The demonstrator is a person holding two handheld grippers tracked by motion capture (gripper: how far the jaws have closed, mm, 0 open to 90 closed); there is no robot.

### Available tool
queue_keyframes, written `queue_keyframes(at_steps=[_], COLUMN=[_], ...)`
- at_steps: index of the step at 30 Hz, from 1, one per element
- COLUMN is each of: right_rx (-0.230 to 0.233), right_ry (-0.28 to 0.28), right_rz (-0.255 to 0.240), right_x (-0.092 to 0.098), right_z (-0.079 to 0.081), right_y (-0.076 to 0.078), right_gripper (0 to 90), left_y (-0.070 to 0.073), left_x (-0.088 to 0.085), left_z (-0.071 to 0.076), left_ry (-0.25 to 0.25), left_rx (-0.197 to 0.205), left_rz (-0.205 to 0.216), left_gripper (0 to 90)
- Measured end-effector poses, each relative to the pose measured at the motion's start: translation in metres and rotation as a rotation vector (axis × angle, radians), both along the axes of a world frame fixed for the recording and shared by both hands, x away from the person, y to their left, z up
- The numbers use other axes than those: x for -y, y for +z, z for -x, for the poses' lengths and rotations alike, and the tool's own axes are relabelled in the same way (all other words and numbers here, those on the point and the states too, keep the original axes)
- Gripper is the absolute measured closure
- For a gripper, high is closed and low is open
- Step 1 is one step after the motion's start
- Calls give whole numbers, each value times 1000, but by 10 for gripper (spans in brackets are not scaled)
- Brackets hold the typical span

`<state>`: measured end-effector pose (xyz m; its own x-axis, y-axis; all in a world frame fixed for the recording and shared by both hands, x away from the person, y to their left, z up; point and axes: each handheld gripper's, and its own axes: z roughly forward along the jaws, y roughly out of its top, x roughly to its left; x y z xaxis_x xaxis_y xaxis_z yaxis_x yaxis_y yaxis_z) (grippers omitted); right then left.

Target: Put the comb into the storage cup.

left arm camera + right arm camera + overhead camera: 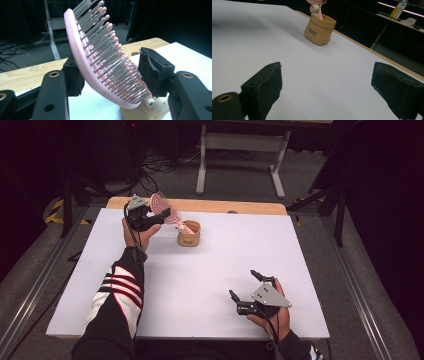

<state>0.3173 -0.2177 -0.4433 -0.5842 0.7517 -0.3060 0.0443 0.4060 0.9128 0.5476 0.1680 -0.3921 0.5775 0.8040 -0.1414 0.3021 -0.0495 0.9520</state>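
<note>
A pink hairbrush (162,206) with grey bristles (100,47) stands tilted, its handle down in a small tan cup (189,234) at the far left of the white tabletop (210,280). A little bear figure (314,9) sits at the cup's rim (320,30). My left gripper (159,215) is around the brush head: one pad (72,77) stands at the pink back, the other pad (152,70) at the bristle tips, and I see no squeeze on them. My right gripper (243,282) rests open near the front right, nothing between its pads (327,80).
A wooden strip (200,205) runs along the table's far edge. Behind it stand white desk legs (202,155) and loose cables on the floor. A yellow bottle (397,10) sits on a dark shelf far off. Metal rails flank the table.
</note>
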Motion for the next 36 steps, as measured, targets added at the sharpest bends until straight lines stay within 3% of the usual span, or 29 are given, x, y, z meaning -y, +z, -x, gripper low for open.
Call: queue_keyframes(at_steps=[10,23,36], right_rx=[19,22,20], right_ry=[-18,-20,-20], right_rz=[-12,-13,-14], right_x=[2,2,2], right_z=[1,0,0], right_y=[2,2,2], right_gripper=[110,110,110], left_y=[3,7,14], left_x=[-2,-7,-8], left_z=[3,10,19], left_ry=[15,-11,-15], left_rx=[10,38,73], left_rz=[-22,-69,-139], left_gripper=[274,68,41])
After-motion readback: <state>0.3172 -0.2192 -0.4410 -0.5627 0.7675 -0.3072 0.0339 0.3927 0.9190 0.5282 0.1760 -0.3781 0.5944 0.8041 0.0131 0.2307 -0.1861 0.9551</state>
